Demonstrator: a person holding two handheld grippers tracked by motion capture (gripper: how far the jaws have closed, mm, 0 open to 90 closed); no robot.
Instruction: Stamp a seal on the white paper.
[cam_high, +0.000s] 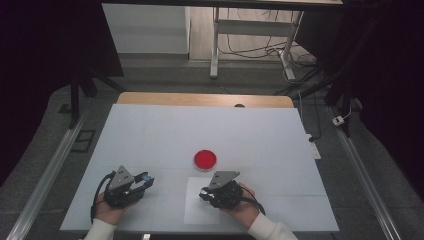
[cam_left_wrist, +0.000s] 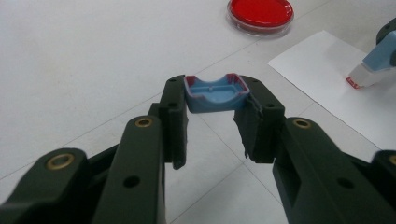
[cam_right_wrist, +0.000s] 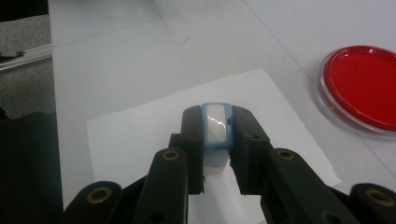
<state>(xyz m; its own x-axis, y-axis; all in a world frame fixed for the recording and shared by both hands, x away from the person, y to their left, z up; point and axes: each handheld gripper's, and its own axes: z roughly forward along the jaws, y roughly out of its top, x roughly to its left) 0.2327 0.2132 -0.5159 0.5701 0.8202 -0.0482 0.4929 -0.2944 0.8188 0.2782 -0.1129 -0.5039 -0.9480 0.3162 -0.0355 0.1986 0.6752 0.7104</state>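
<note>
Left gripper (cam_left_wrist: 212, 116): its two black jaws pinched a small light-blue plastic cap with a red-stained rim (cam_left_wrist: 215, 93), hollow side up, held off the table near its front left part.
Right gripper (cam_right_wrist: 217, 154): its jaws were pressed onto a light-blue and white plastic stamp body (cam_right_wrist: 217, 128), gripped by its sides above the paper.
Stamp in the left gripper view: the same stamp body (cam_left_wrist: 373, 65) pointed a white, red-edged end down at the paper; whether it touched the sheet could not be told.
White paper sheet (cam_high: 197, 200): lay flat on the table, under the right gripper (cam_high: 216, 194).
Round clear dish with red filling (cam_high: 205, 159): sat on the table just beyond the paper, apart from both grippers.
White table top (cam_high: 200, 130): carried the dish and the paper.
Hands: the left gripper (cam_high: 137, 184) was held well apart from the right one, each by a hand in a white sleeve (cam_high: 267, 227).
</note>
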